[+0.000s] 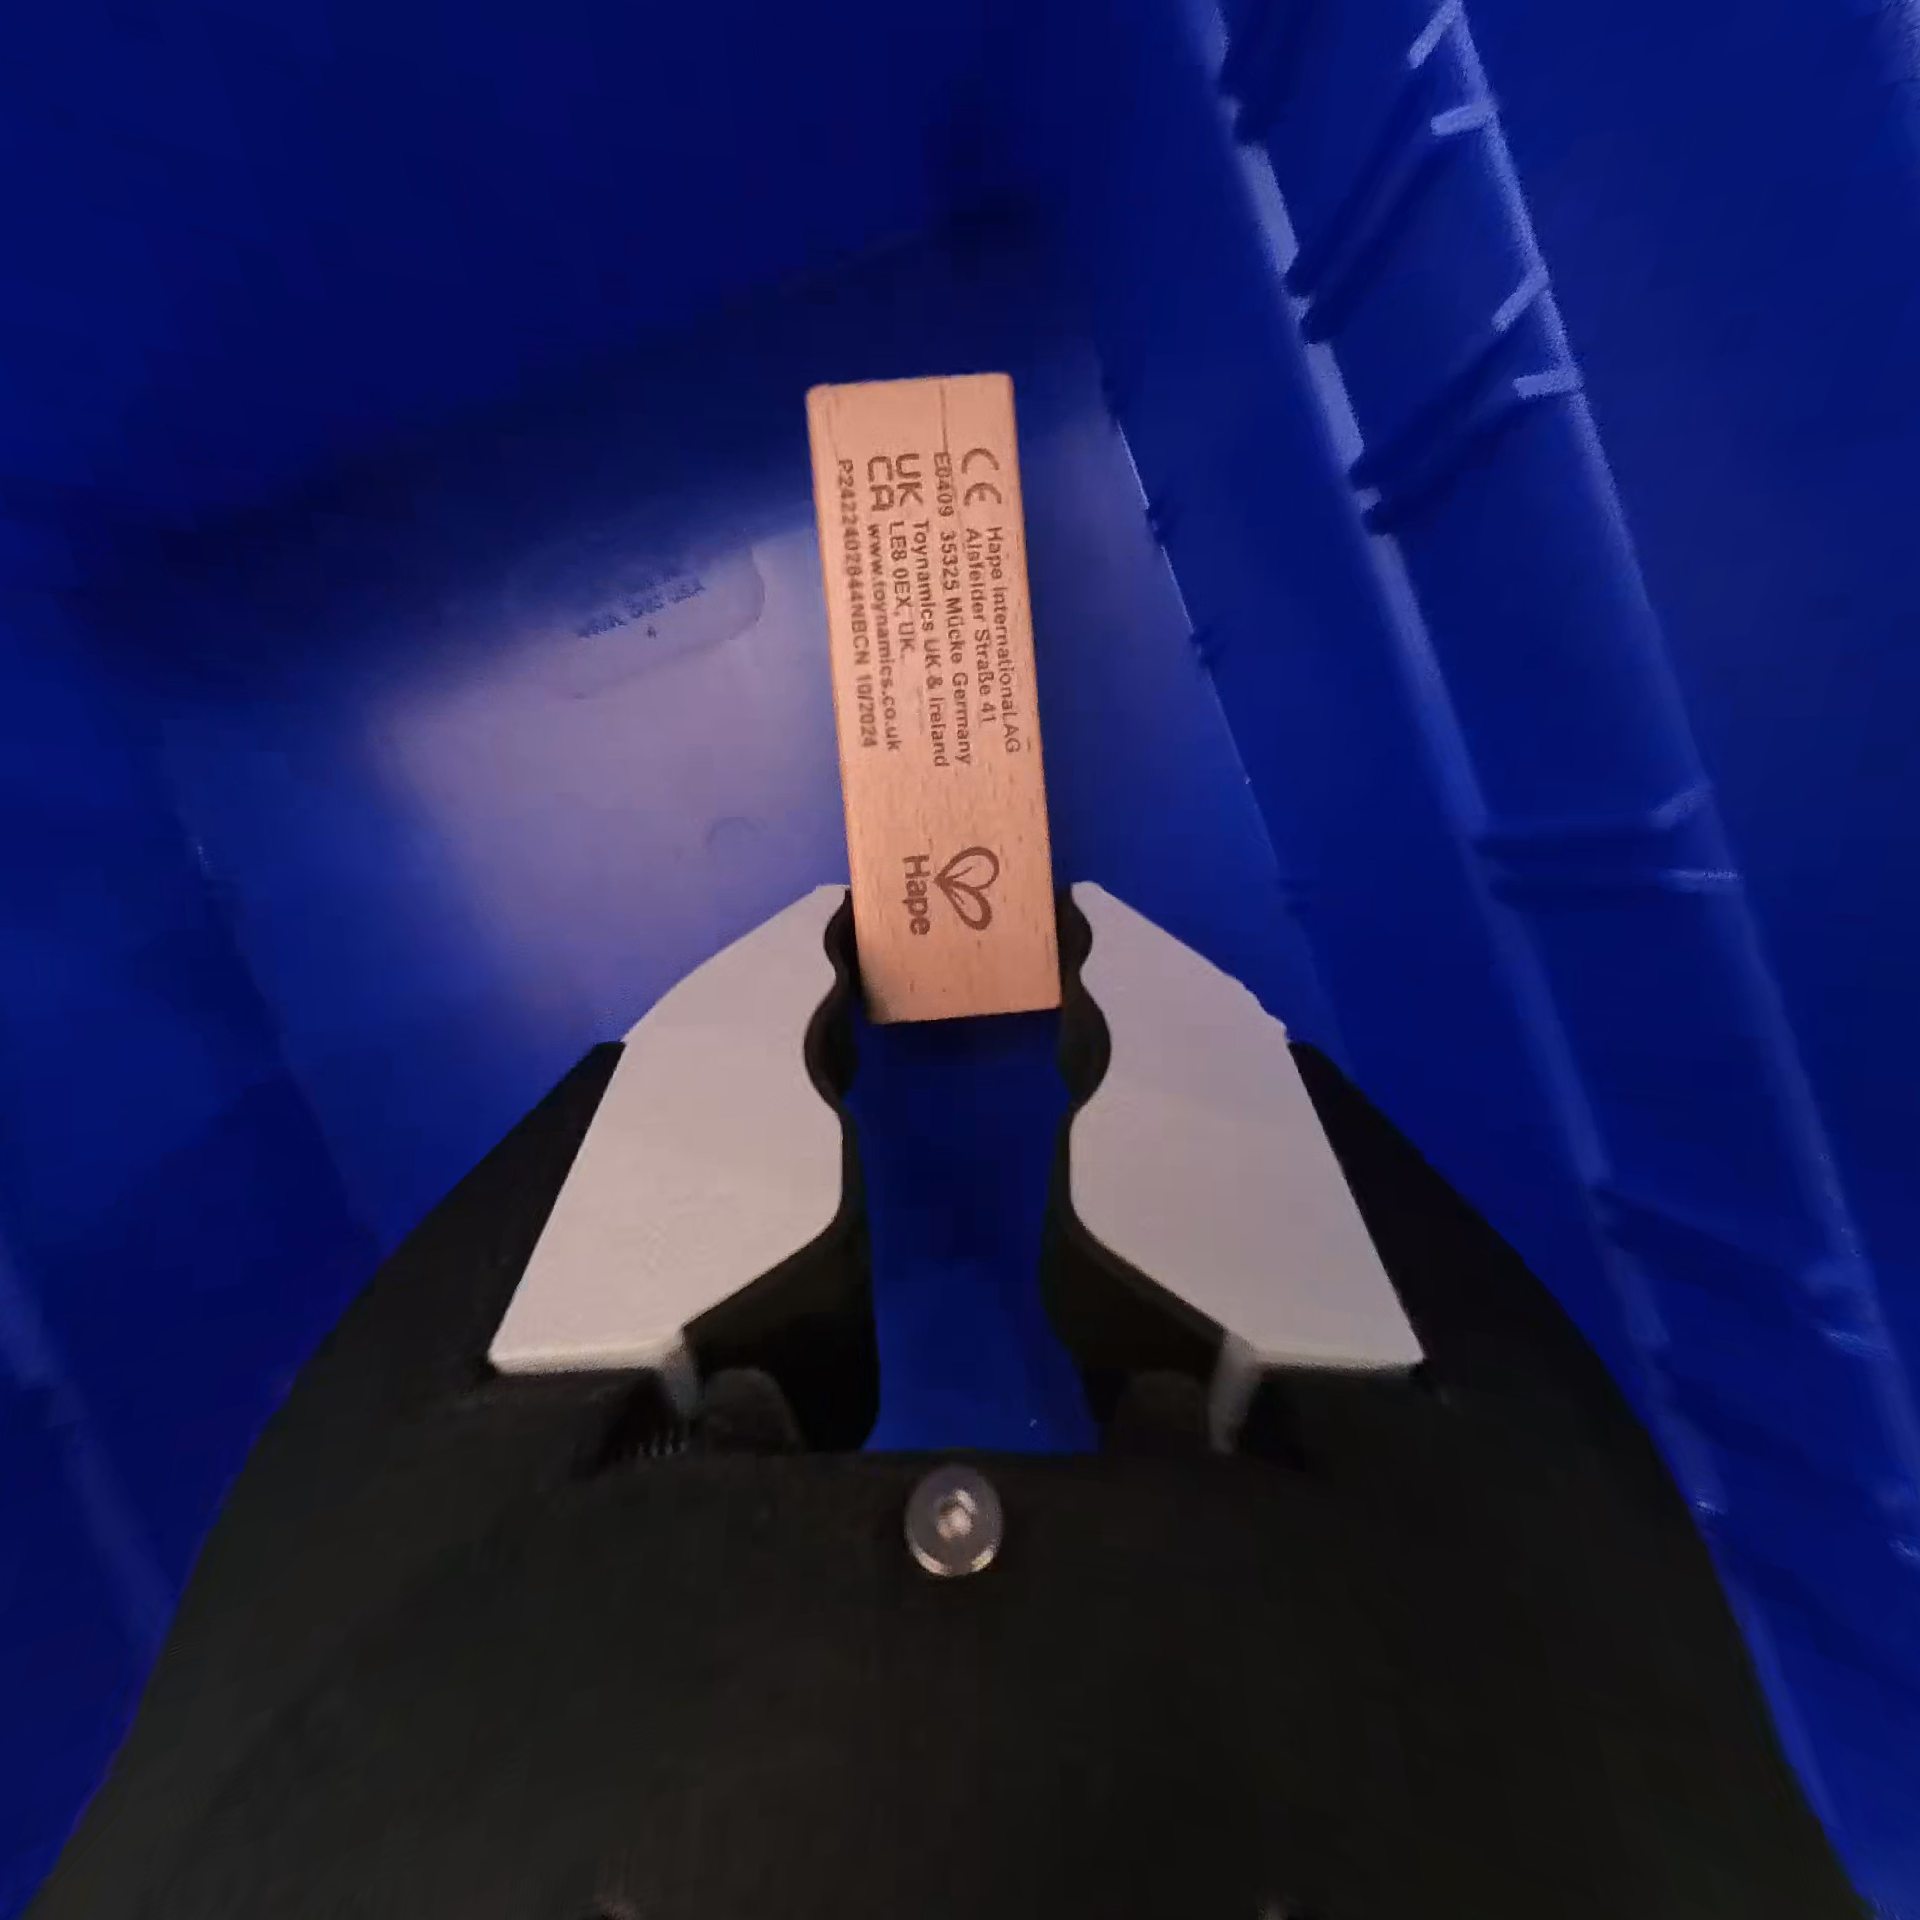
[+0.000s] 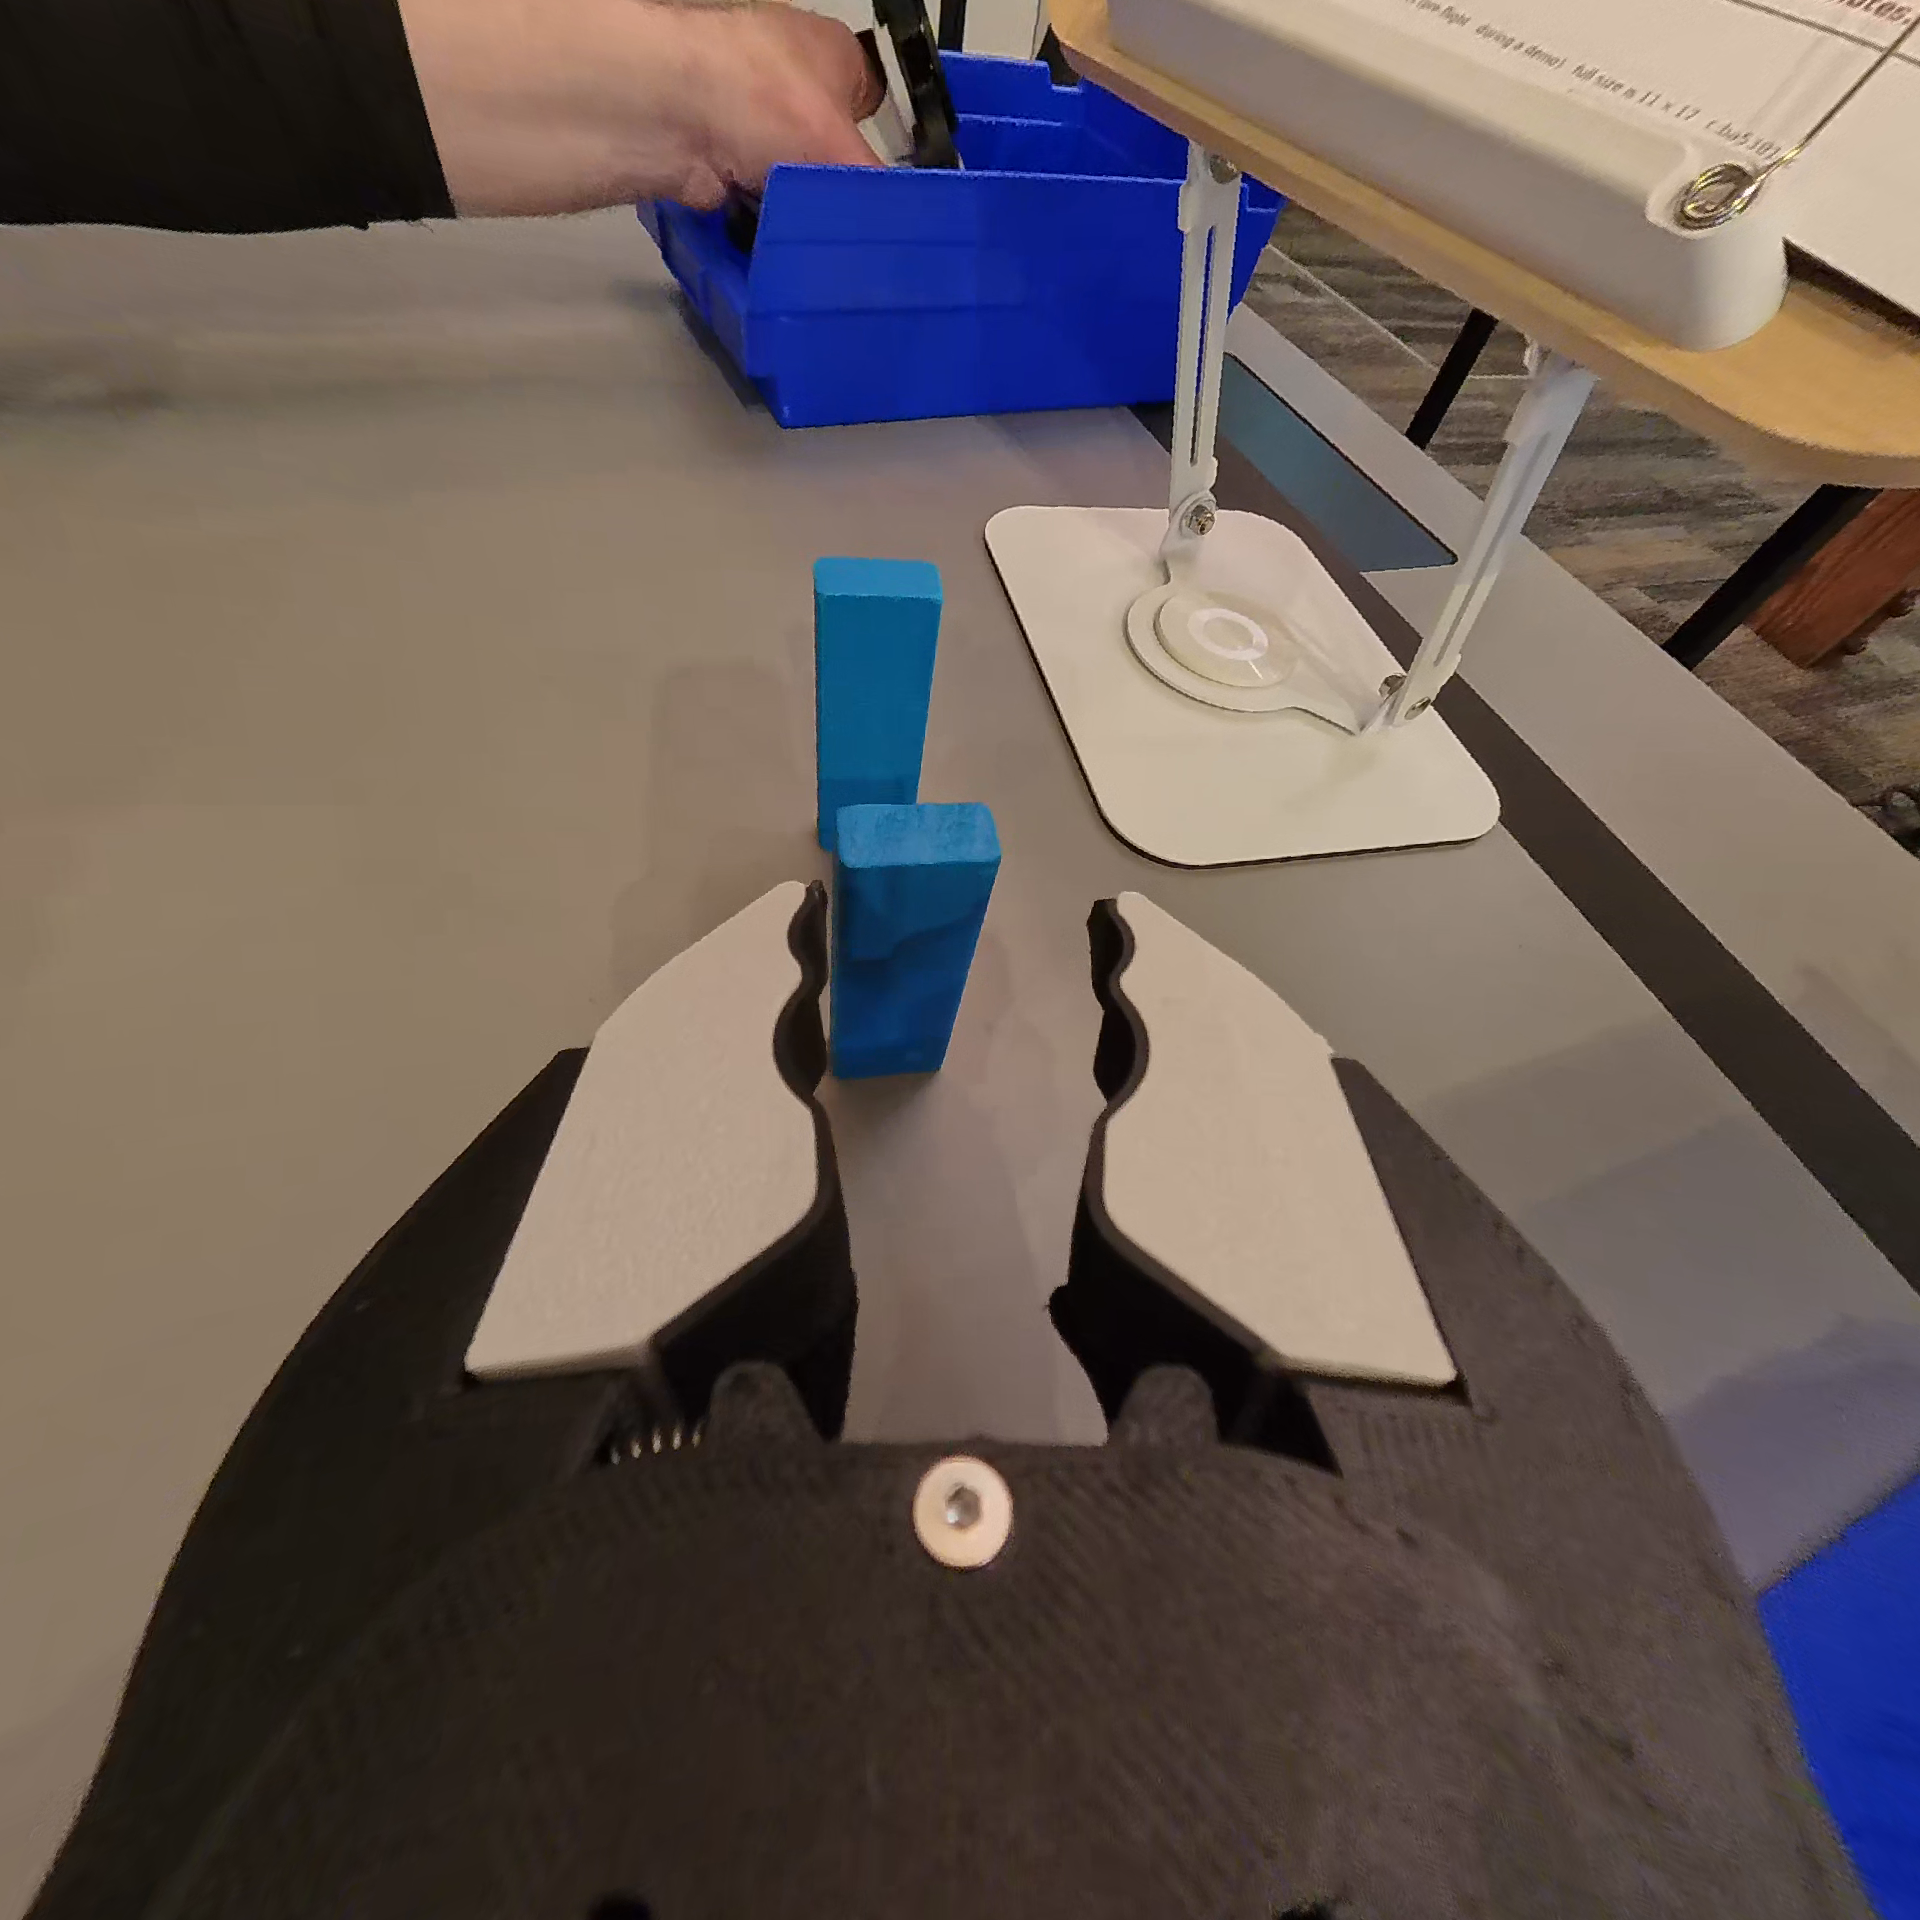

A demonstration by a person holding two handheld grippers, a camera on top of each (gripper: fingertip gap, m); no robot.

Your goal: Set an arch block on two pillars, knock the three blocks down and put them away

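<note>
My left gripper (image 1: 958, 914) is shut on the near end of a natural wooden block (image 1: 925, 675) with printing on its face. It holds the block inside the blue bin (image 1: 1351, 520), pointing at the bin's floor. In the right wrist view, two blue pillar blocks stand upright on the grey table (image 2: 364, 727), a near one (image 2: 904, 935) and a far one (image 2: 873, 675) just behind it. My right gripper (image 2: 958, 902) is open, with the near pillar between its fingers, against the left finger. The arch shape of the wooden block does not show.
The blue bin (image 2: 966, 301) sits at the table's far side, with a person's hand (image 2: 644, 104) and the left gripper (image 2: 920, 94) reaching into it. A white stand base (image 2: 1247, 727) lies right of the pillars, carrying a board (image 2: 1455, 156) overhead. The table edge runs along the right. The gap from one gripper's tips to the other's is roughly 50 cm.
</note>
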